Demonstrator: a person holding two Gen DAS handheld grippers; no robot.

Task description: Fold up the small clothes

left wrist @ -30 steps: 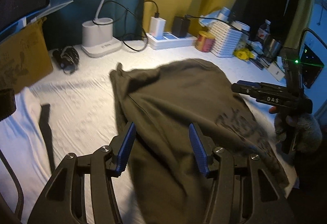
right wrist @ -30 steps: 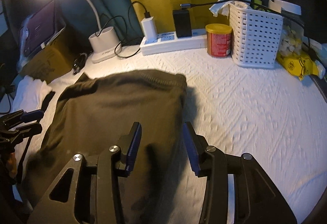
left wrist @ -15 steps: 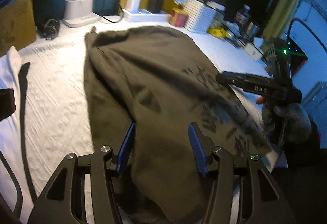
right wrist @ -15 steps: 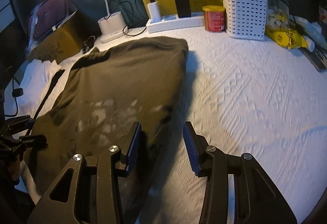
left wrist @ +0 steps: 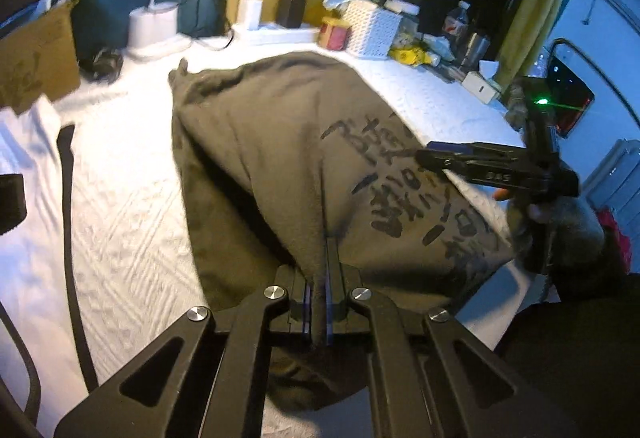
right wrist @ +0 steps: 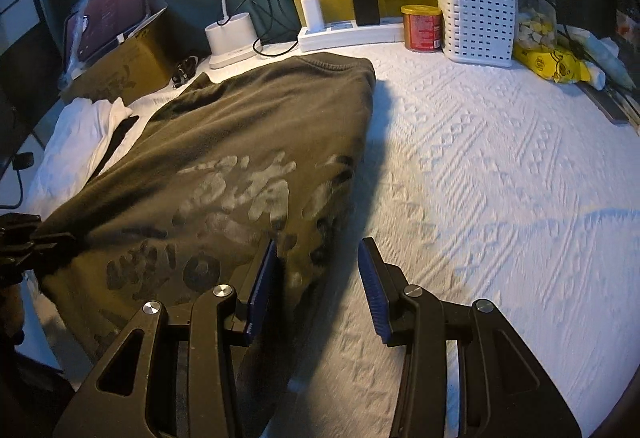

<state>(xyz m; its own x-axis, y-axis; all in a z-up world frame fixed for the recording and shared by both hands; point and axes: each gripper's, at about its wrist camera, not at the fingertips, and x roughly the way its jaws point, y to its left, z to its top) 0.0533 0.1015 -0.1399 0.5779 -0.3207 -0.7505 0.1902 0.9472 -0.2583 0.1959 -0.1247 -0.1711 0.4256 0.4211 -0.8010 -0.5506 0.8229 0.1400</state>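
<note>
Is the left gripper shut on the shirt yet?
Shut: the left gripper pinches a ridge of the dark olive printed cotton shirt, with no gap between its blue-padded fingers.

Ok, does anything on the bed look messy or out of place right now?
The olive shirt lies skewed, its near edge pinched up into a ridge by the left tongs, while the right tongs are open beside its near corner. A white garment lies crumpled at the far left.

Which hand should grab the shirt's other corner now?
Right. The right gripper is open, straddling the dark shirt's near edge. The left gripper is already shut on the shirt's hem.
</note>
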